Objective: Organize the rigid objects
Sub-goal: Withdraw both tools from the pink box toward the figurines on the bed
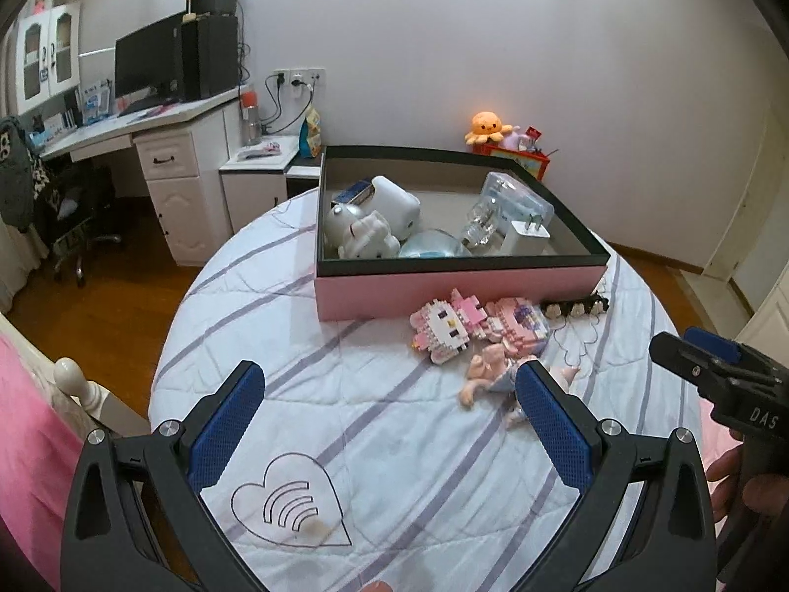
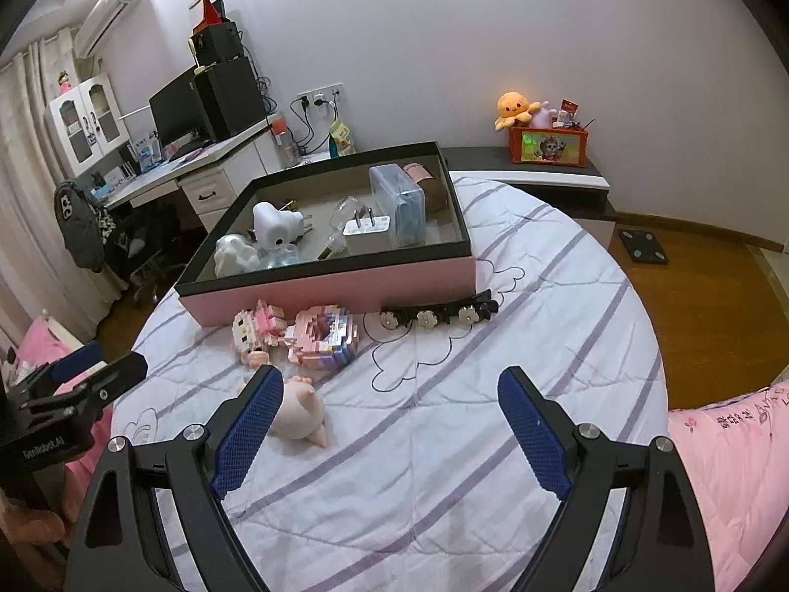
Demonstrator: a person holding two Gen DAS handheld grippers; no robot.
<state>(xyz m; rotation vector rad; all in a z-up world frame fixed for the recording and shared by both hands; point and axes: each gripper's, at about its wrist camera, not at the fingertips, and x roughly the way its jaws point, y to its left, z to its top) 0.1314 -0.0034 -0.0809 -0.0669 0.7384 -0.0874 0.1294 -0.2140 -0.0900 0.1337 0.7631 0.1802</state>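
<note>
Both grippers gape empty — left gripper, right gripper. Pig figurine, lower left: light, hard, slick — pinch its round body.

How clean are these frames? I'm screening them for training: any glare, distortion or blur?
Left wrist view: strong fisheye bending of the walls, dark vignette corners, light even, box and toys sharp. Right wrist view: same bending, blown-out ceiling glare top left near the air conditioner, soft shadows under the open right hand-held gripper, no motion blur.
</note>
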